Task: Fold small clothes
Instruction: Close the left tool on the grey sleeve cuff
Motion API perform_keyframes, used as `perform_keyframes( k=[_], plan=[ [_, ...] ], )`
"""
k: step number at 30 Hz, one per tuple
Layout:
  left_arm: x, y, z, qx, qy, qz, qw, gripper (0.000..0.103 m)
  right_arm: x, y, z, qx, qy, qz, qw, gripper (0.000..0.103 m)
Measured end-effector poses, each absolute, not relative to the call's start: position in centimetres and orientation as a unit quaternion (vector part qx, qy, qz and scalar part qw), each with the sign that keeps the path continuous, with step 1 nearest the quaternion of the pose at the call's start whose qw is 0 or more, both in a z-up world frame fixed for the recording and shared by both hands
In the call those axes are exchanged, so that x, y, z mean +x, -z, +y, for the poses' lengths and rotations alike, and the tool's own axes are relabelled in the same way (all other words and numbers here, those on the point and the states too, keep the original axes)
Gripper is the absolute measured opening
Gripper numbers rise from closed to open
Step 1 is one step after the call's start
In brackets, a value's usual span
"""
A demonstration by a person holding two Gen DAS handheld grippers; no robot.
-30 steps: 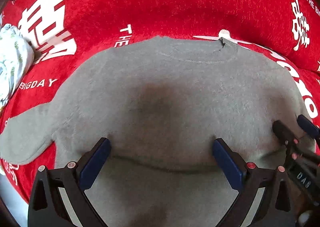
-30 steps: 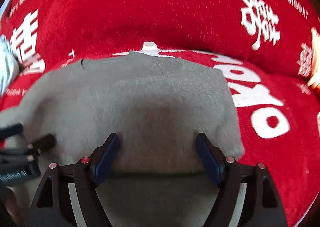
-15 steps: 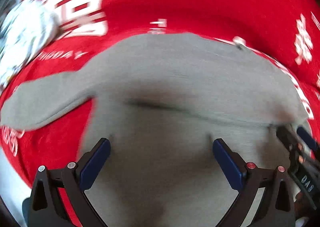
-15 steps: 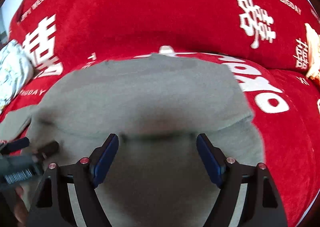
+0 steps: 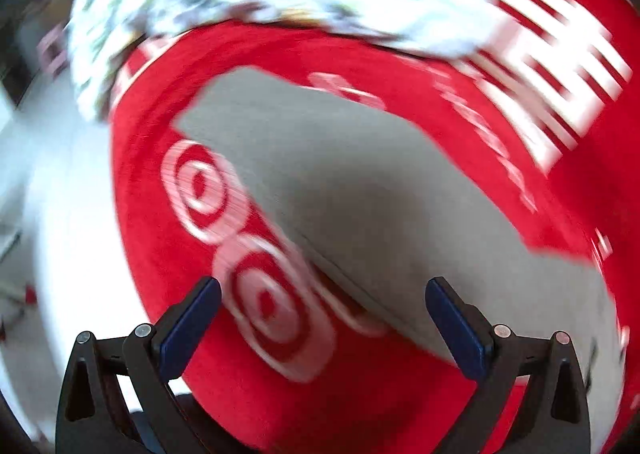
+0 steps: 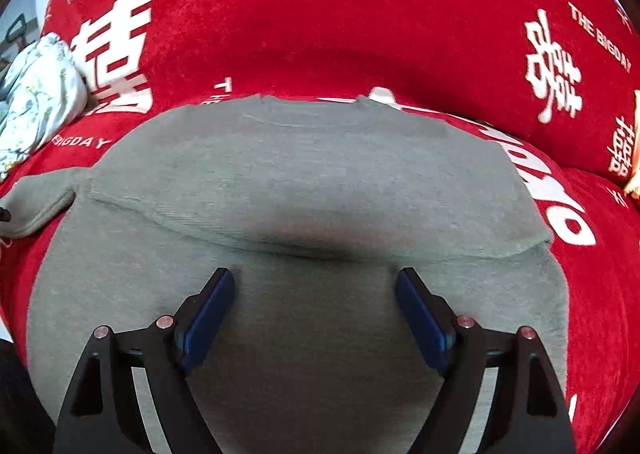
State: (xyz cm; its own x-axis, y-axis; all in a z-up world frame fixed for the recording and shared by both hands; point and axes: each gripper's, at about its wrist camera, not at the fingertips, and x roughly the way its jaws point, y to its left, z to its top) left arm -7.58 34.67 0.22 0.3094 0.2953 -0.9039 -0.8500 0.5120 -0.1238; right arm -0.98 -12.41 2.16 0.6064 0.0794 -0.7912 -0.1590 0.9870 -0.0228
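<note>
Grey sweater [image 6: 304, 173] lies on the red blanket [image 6: 320, 13], hem folded up. Right tool [image 6: 316, 318] wide, just opening further, empty; left tool [image 5: 320, 318] wide, empty, over the sleeve [image 5: 320, 157]. Risk: a careless sleeve grab drags the fold askew.

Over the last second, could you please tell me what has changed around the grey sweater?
The left gripper has swung sideways to the grey knitted sweater's outstretched sleeve, jaws open and empty. The right gripper has just been widening its jaws, holding nothing. The sweater remains folded on the red printed blanket, the white floral cloth beside it.
</note>
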Motion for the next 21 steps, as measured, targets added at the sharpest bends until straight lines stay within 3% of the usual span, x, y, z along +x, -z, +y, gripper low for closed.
perform_keyframes(
  k=[3,7,9,10,12,13,16,21],
  plan=[
    [-7.8,1.3,38.1,-0.359,-0.374,0.435,0.736,0.102,-1.0,-2.3,-10.7,-0.056,-0.082,0.439,0.893,0.086],
    [-5.9,1.1,39.0,-0.323,-0.372,0.433,0.755,0.099,-1.2,-3.0,-7.8,-0.078,-0.108,0.432,0.892,0.086],
    [-5.2,0.6,39.1,-0.303,-0.373,0.424,0.768,0.073,-1.4,-3.5,-6.4,-0.087,-0.12,0.428,0.892,0.086],
    [-5.0,0.4,39.2,-0.301,-0.369,0.42,0.772,0.066,-1.4,-3.8,-5.6,-0.09,-0.126,0.425,0.892,0.086],
    [-5.0,0.0,40.0,-0.315,-0.353,0.409,0.78,0.024,-1.4,-4.3,-4.5,-0.095,-0.137,0.42,0.892,0.086],
    [-5.2,0.0,40.4,-0.322,-0.348,0.408,0.78,0.017,-1.3,-4.5,-3.7,-0.097,-0.142,0.419,0.891,0.086],
    [-6.6,0.1,42.1,-0.361,-0.334,0.392,0.778,0.014,-0.9,-4.5,-2.1,-0.105,-0.156,0.422,0.887,0.086],
    [-7.7,-0.6,42.8,-0.337,-0.347,0.374,0.792,0.011,-0.6,-4.4,1.0,-0.118,-0.182,0.421,0.881,0.086]
  ],
)
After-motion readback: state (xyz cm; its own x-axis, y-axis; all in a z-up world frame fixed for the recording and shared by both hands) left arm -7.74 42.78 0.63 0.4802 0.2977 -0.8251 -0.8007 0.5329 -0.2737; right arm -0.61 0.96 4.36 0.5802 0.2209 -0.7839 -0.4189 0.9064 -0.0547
